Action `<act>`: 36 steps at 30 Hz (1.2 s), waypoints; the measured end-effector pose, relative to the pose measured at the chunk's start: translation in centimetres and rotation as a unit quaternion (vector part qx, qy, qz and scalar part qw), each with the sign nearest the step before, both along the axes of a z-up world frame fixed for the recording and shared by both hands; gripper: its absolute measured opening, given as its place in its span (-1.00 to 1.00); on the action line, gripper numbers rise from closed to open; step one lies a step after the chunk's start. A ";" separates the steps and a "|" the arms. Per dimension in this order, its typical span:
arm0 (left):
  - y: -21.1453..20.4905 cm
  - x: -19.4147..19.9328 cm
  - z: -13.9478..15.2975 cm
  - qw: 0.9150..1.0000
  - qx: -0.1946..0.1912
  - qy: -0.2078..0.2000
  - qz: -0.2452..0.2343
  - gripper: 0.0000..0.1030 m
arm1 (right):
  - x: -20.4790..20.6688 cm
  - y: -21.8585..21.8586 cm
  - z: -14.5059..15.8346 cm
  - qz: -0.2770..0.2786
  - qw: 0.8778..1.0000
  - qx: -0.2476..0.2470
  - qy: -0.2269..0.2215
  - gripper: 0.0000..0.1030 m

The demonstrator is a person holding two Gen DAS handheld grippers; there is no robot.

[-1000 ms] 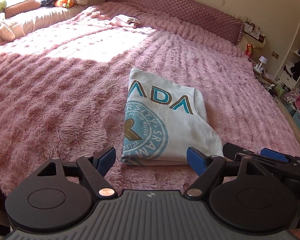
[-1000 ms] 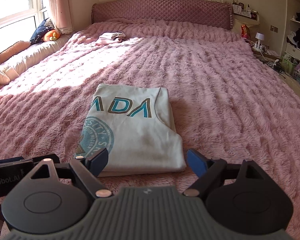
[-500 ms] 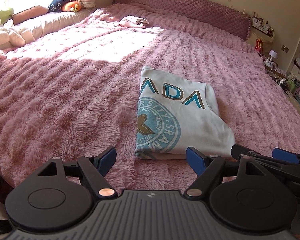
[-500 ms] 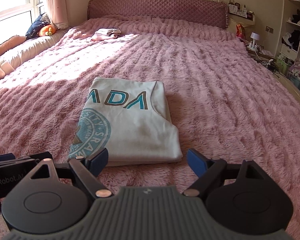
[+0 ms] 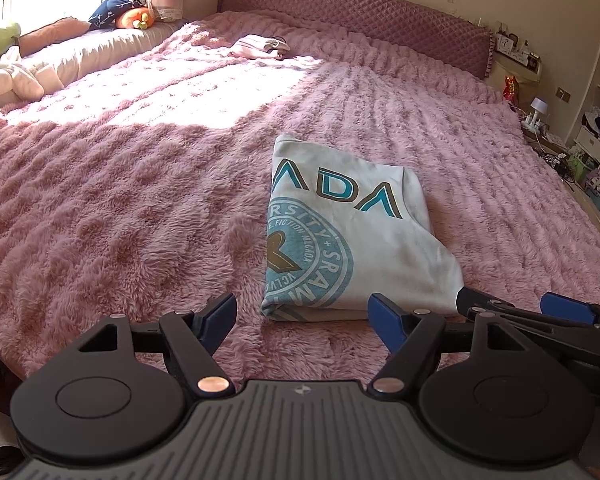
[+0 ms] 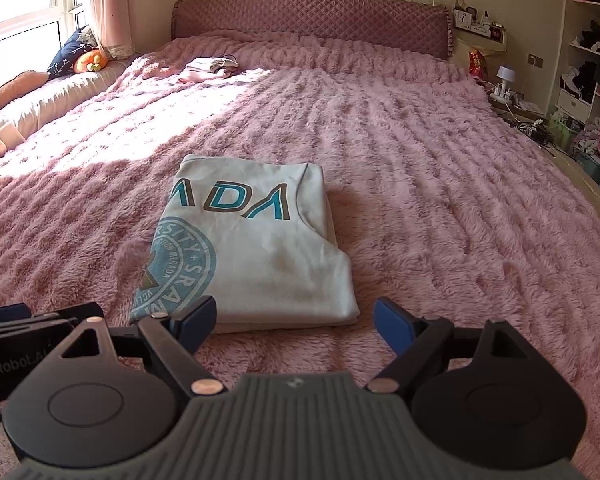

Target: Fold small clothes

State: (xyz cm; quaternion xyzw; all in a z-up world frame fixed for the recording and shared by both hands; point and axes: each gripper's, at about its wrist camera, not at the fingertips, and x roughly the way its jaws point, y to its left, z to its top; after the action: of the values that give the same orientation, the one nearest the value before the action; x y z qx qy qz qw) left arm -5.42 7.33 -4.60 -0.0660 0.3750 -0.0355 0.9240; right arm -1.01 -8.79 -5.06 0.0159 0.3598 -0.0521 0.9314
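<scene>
Looking along the left gripper from its wrist camera, both blue-padded fingers stand wide apart with nothing between them; the jaws have just been closing a little, yet they grip nothing. Just ahead of the gripper and slightly to its right lies the folded pale blue T-shirt with teal and brown lettering and a round teal emblem, flat on the fluffy pink bed cover. Its near edge sits just beyond the fingertips, apart from them. To the right of the gripper, close beside it, the black and blue fingers of the right gripper reach in from the frame edge near the shirt's near right corner. Far ahead, near the quilted mauve headboard, a small pale pink folded garment rests in a patch of sunlight.

From the right wrist camera, the right gripper is likewise spread wide and empty. The T-shirt lies directly ahead, slightly left of centre; the left finger overlaps the shirt's near edge in the picture, though whether it touches cannot be told. The left gripper shows at the left edge, just beside.
</scene>
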 end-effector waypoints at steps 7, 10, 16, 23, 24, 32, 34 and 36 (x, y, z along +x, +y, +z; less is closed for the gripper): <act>0.3 0.1 -0.1 1.000 -0.012 0.005 0.002 0.69 | 0.0 0.1 0.2 0.002 1.000 -0.004 0.000 0.59; 0.1 0.2 -0.2 1.000 0.003 0.010 0.008 0.69 | -0.1 0.3 0.2 0.004 1.000 -0.007 0.000 0.59; 0.1 0.2 -0.4 1.000 0.007 0.016 0.008 0.70 | -0.1 0.2 0.0 0.003 1.000 -0.003 0.004 0.59; 0.0 0.2 -0.4 1.000 0.010 0.018 0.008 0.70 | -0.1 0.1 -0.1 0.002 1.000 -0.002 0.007 0.59; 0.1 0.2 -0.4 1.000 0.009 0.018 0.009 0.70 | 0.0 0.1 -0.1 0.002 1.000 -0.003 0.006 0.59; 0.0 0.4 -0.2 1.000 0.008 0.021 0.014 0.74 | 0.1 0.1 -0.1 0.002 1.000 -0.008 0.006 0.59; -0.1 0.5 -0.2 1.000 0.014 0.022 0.016 0.74 | 0.2 0.2 -0.1 0.002 1.000 -0.010 0.007 0.59; -0.1 0.5 -0.1 0.999 0.018 0.022 0.019 0.74 | 0.3 0.2 -0.2 0.003 1.000 -0.010 0.009 0.59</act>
State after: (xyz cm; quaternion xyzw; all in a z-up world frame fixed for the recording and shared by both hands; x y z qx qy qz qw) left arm -4.90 7.22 -4.74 -0.0574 0.3948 -0.0097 0.9169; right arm -0.74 -8.58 -5.23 0.0052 0.3681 -0.0531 0.9283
